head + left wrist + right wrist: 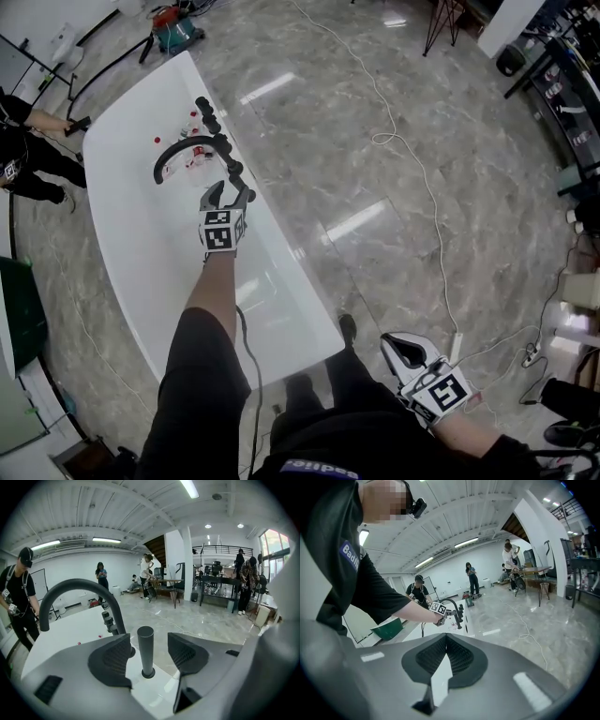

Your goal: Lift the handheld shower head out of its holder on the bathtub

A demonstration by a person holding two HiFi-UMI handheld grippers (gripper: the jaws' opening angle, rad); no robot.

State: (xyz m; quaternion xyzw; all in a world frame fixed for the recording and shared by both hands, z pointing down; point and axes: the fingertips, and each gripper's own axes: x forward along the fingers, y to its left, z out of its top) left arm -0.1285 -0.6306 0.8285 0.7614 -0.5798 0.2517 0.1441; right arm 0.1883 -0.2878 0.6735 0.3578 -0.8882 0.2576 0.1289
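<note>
The jaws of my left gripper (149, 641) stand wide apart. The handheld shower head (145, 644), a dark round stick, stands upright between them; there is clear space on either side of it and neither pad touches it. Its foot sits in the holder (148, 673), a small dark ring set in the white rim of the bathtub (281, 309). Just beyond my left pad the curved black spout (79, 585) arches over the tub, and a row of black knobs (108, 620) runs along the rim behind it. A few small red bits lie on the white surface farther in. My right gripper (446, 644) has its jaws brought together, tips meeting, with nothing between them. In the head view it hangs low at the lower right, close to my body and well apart from the tub. All round lies a glossy grey marble floor (394, 84), and a thin white cable (412, 169) trails across it. In the left gripper view a person in black (18, 592) stands at the tub's far end.
</note>
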